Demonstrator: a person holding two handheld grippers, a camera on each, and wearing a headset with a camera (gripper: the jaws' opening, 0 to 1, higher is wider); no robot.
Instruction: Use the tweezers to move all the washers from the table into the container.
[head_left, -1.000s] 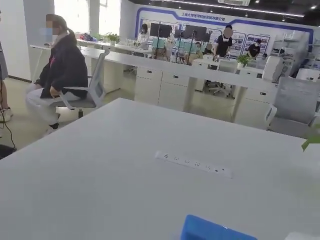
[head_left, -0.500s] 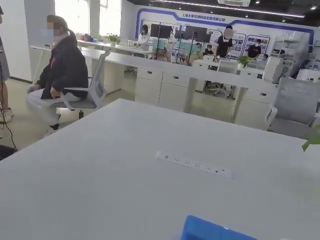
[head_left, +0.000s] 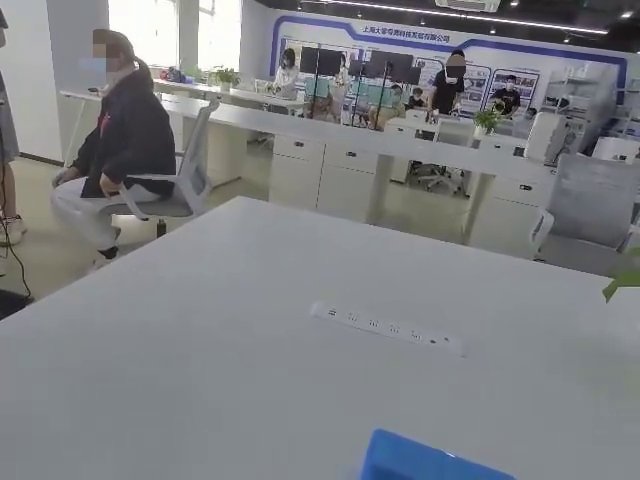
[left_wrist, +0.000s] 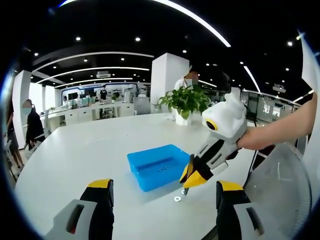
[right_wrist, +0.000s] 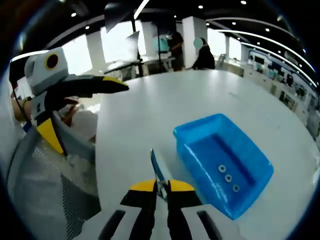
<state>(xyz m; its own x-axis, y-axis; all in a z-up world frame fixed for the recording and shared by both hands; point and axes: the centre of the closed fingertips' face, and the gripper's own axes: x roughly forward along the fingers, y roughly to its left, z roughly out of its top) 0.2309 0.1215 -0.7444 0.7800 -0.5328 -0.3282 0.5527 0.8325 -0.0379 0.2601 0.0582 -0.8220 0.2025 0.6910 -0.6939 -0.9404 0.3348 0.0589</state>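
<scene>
Container: a blue container (right_wrist: 200, 150) sits on the white surface (head_left: 200, 350); its near edge (head_left: 420, 462) shows at the bottom of the head view.
Contents: three washers (right_wrist: 228, 177) lie in a row on the container's floor.
Outside the container: one loose washer (left_wrist: 177, 198) lies on the surface just beside the container's (left_wrist: 155, 180) front corner.
Tweezers: the tweezers (right_wrist: 157, 167) point forward alongside the container's long wall. In the left gripper view their tips (left_wrist: 185, 190) hang just above the loose washer, and contact cannot be told.
Right gripper: the right gripper (right_wrist: 161, 186) has its fingers pressed together on the tweezers' handle end. It also shows in the left gripper view (left_wrist: 200, 172).
Left gripper: the left gripper (left_wrist: 164, 182) faces the container with its fingers spread wide, holding nothing.
Surroundings: a power strip (head_left: 385, 328) lies beyond the container and a potted plant (left_wrist: 185, 102) stands past its far side. A seated person (head_left: 115, 135) is well apart from it.
</scene>
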